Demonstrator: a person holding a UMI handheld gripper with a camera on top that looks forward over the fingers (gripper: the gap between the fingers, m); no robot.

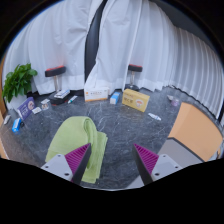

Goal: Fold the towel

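A potted green plant (17, 80) is standing far off to the left, against the white curtains (120, 40) that are hanging across the back of the room. Just below it, a few small boxes and items (24, 108) are sitting on the dark speckled surface (125, 130), too small to tell apart.

Nearer in, the green towel (80, 142) is lying crumpled on that surface, its lower edge reaching down to the left finger (72, 162) and partly overlapping it. The towel is resting on its own; nothing is pinching it.

The gripper (110, 160) is hovering low with its jaws spread wide, a broad stretch of bare surface showing between the two magenta pads. The towel is lying at the left finger rather than in the middle of the gap.

Farther back, around the centre, a white box (97, 95), a small blue item (116, 98) and a yellow box (136, 99) are standing in a loose row before the curtains.

To the right, beyond the right finger (148, 160), an orange panel (197, 133) is sitting at an angle.
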